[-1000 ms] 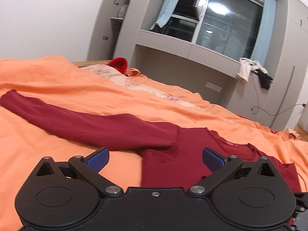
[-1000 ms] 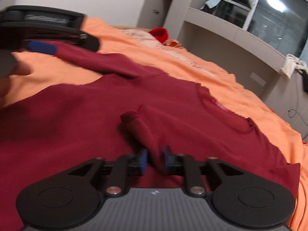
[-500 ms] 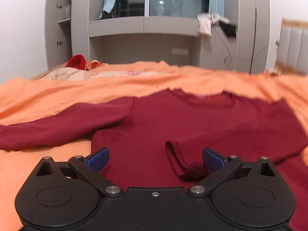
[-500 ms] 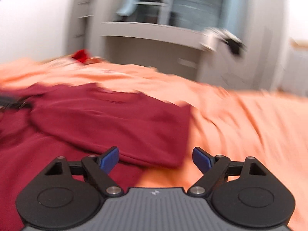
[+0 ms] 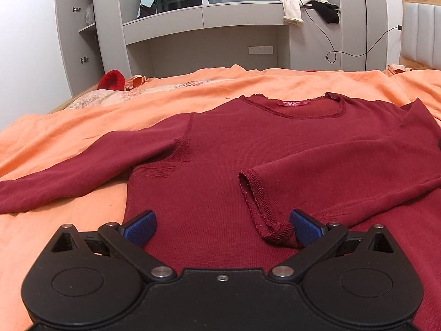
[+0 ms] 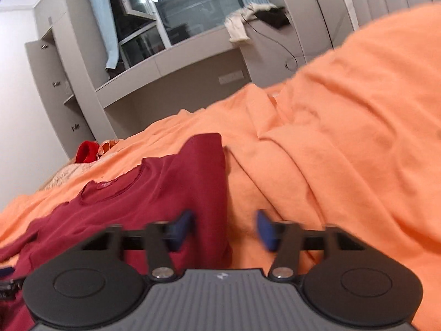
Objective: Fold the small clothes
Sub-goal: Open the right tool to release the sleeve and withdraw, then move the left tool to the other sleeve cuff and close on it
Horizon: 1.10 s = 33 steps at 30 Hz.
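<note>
My left gripper (image 5: pixel 222 230) stands wide open and empty, low over the dark red long-sleeved top (image 5: pixel 248 143). Its right blue pad (image 5: pixel 304 230) sits just beside the cuff (image 5: pixel 264 215) of the sleeve that has been folded across the chest, but I see no squeeze on the cloth. That sleeve runs from the right edge of the frame down to lower centre, so I judge one side fold done and the left gripper parked there ready to steady or smooth it.

My right gripper (image 6: pixel 224 230) is blurred; its jaws are closing, with the folded outer edge of the top (image 6: pixel 212 193) lying between the pads (image 6: pixel 266 233), nearer the left one. The pads do not look pressed on it yet, though the smear makes that hard to be sure of. I take it I am reaching for that shoulder edge to tuck the side in straighter.

Outward, the top lies flat, neckline (image 5: pixel 295 107) toward the upper centre, on an orange bedsheet (image 5: pixel 69 129). The other sleeve (image 5: pixel 82 171) stretches unfolded toward the left edge of the left view, so that fold remains. Beyond the bed, a red item (image 5: pixel 111 80) sits at centre left below grey built-in shelving (image 5: pixel 204 19).
</note>
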Tool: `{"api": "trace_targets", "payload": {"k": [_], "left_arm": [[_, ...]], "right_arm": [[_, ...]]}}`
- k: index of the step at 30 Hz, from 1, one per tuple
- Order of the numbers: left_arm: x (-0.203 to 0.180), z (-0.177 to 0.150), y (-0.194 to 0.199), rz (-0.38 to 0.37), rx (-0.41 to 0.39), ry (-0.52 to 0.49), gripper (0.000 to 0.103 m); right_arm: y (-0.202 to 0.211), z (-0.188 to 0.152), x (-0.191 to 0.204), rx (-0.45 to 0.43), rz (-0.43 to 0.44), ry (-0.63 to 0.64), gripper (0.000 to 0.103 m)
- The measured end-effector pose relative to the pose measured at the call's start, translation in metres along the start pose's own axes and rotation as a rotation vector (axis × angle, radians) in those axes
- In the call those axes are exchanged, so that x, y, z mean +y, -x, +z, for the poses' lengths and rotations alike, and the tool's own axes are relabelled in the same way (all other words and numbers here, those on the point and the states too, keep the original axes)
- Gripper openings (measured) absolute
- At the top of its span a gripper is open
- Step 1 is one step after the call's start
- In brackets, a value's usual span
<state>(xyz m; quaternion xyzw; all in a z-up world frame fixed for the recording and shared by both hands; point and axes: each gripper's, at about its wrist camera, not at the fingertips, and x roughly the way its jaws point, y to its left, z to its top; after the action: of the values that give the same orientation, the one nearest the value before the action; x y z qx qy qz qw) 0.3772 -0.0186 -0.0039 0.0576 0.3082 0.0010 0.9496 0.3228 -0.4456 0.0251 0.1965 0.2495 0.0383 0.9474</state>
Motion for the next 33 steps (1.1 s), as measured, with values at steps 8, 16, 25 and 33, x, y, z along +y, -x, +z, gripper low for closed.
{"api": "trace_targets", "payload": {"k": [8, 16, 25, 33], "left_arm": [[0.004, 0.001, 0.008, -0.01, -0.033, 0.034, 0.103], [0.037, 0.017, 0.039, 0.071, -0.126, 0.179, 0.102], [0.154, 0.033, 0.066, 0.243, -0.086, 0.371, 0.102], [0.279, 0.01, 0.061, 0.407, 0.032, 0.475, 0.102]], "right_arm": [[-0.01, -0.003, 0.001, -0.009, -0.033, -0.046, 0.006], [-0.007, 0.0, 0.014, -0.009, -0.065, 0.015, 0.04], [0.021, 0.01, 0.045, -0.054, 0.001, 0.121, 0.093], [0.033, 0.003, 0.074, -0.055, 0.084, 0.17, 0.103]]}}
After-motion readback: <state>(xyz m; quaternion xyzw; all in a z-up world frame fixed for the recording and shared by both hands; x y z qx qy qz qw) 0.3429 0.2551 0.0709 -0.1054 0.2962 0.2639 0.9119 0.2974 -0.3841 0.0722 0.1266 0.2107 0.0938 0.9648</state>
